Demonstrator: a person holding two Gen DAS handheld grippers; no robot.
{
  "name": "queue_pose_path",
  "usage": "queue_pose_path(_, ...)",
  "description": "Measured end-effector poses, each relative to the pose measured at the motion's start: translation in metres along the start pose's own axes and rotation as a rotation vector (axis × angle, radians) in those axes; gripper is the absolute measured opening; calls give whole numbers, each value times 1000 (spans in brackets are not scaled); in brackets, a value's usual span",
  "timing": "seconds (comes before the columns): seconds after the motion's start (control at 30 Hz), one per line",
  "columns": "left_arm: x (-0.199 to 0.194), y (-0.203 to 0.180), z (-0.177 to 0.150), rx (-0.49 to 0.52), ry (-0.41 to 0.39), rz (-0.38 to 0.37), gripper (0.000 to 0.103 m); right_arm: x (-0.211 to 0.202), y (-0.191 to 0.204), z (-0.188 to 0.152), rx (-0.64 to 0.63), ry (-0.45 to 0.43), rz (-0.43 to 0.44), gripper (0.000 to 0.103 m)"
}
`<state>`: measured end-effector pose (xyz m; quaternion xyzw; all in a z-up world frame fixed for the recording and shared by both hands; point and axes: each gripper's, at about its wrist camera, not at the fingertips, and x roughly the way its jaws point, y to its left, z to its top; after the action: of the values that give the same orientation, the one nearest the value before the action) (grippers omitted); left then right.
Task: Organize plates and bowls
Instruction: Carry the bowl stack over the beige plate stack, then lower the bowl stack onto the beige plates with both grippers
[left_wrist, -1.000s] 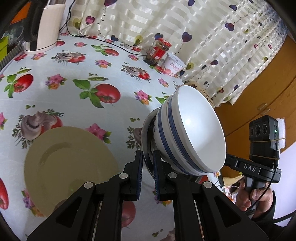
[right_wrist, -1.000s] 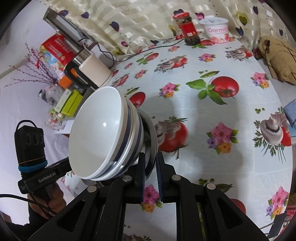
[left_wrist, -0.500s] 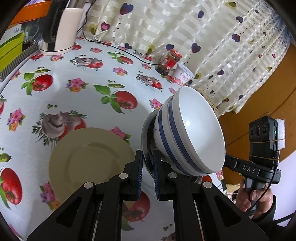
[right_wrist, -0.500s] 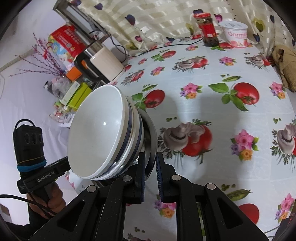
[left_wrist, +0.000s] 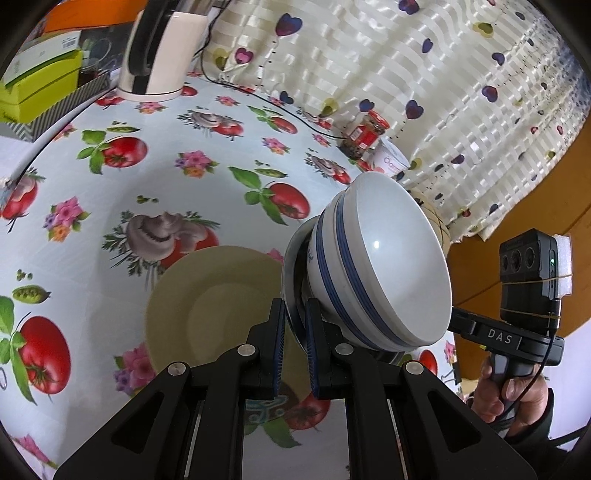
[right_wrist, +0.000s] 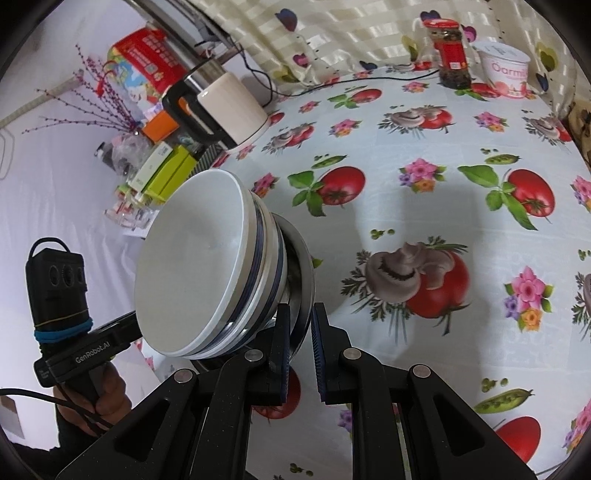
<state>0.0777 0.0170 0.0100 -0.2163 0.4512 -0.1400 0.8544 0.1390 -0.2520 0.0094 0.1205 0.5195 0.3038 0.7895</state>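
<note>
A stack of white bowls with blue bands (left_wrist: 384, 273) (right_wrist: 207, 273) sits in a steel plate (left_wrist: 291, 266) (right_wrist: 301, 291) held above the table. My left gripper (left_wrist: 294, 325) is shut on one rim of the steel plate. From the opposite side my right gripper (right_wrist: 301, 328) is shut on the other rim. A beige plate (left_wrist: 214, 306) lies flat on the tablecloth just beyond and below my left fingers, partly hidden by them. In the left wrist view the right gripper's handle and a hand show at the lower right.
An electric kettle (left_wrist: 155, 51) (right_wrist: 225, 110) with a cord stands at the table's far side. A red-lidded jar (right_wrist: 450, 55) (left_wrist: 364, 134) and a yoghurt tub (right_wrist: 506, 70) stand by the curtain. Green boxes (left_wrist: 40, 85) and clutter lie past the table's left edge.
Both grippers have carried the plate with the bowls sideways over the table. The beige plate now lies closer under the left fingers, and the kettle has come nearer in both views.
</note>
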Motion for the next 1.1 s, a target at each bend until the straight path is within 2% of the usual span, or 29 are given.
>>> queue_pose_path(0.53, -14, 42, -11, -72, -15, 50, 9, 40, 32, 2, -51, 74, 22, 13)
queue_pose_path(1.1, -12, 62, -17, -115, -3, 72, 9, 69, 39, 1, -61, 135, 20, 13)
